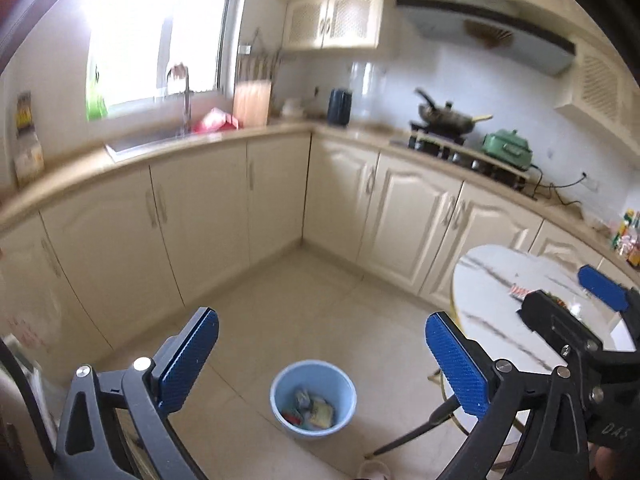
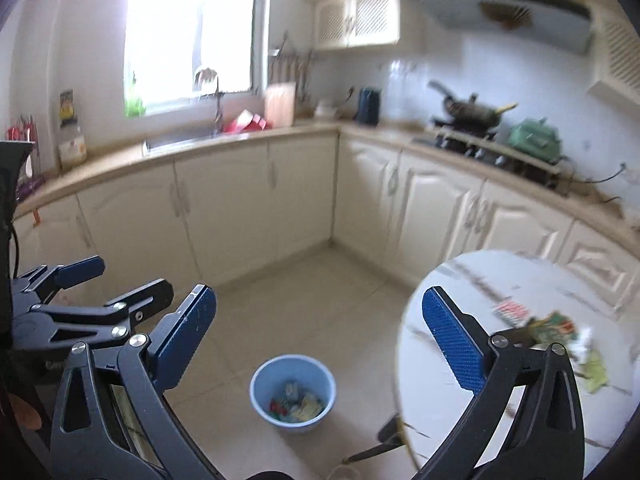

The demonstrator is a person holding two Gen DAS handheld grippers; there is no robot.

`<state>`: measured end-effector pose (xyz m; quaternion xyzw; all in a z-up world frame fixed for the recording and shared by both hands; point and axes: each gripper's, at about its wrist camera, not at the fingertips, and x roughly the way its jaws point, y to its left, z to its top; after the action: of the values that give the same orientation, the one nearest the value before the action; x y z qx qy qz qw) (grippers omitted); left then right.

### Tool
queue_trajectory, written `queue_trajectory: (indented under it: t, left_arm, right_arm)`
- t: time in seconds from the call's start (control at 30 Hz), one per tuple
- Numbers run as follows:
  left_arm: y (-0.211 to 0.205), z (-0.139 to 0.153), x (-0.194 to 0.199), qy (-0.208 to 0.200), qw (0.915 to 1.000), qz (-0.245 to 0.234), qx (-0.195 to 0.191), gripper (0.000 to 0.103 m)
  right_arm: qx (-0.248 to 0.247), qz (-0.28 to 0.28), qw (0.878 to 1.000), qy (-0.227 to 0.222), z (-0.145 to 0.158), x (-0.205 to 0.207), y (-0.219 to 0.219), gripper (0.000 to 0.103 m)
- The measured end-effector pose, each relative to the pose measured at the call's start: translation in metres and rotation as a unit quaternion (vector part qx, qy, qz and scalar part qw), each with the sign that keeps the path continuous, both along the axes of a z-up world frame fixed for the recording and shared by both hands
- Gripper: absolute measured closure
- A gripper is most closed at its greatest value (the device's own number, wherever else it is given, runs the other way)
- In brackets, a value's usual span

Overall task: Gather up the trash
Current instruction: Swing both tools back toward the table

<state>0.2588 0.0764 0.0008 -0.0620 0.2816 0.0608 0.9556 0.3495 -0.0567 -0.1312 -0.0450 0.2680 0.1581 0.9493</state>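
my right gripper (image 2: 320, 344) hangs with jaws wide apart, nothing between them. past them on the floor (image 2: 320, 292) sits a blue bin (image 2: 294, 392) with wrappers (image 2: 298, 402) inside. at right, a round marble desk (image 2: 500, 280) carries more wrappers (image 2: 552, 328). my left gripper (image 2: 108, 284) shows at left, jaws apart too.

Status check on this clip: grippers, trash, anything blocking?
Left gripper open, empty. Right gripper open, empty. Bin on floor holds wrappers; more wrappers on table. Nothing blocking.
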Motion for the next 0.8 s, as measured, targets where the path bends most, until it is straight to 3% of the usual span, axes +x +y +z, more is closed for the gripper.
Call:
queue_trajectory:
  t: [0.2,0.4,0.6,0.8]
  left_arm:
    - [-0.045,0.020,-0.086,-0.085,0.9956,-0.001,0.037,0.001]
    - [-0.075,0.010,-0.169,-0.153,0.9868,-0.009,0.052,0.001]
    - [-0.083,-0.026,-0.235,-0.213,0.9745,-0.009,0.069,0.001]
    - [-0.089,-0.066,-0.258,-0.241,0.9671,-0.017,0.079,0.001]
  right_arm:
    - [0.014,-0.032,0.998,-0.060,0.046,-0.057,-0.031,0.000]
    - [0.010,-0.057,0.992,-0.109,0.079,-0.110,-0.054,0.000]
    - [0.023,-0.081,0.985,-0.149,0.098,-0.147,-0.075,0.000]
    - [0.029,-0.102,0.980,-0.168,0.105,-0.170,-0.094,0.000]
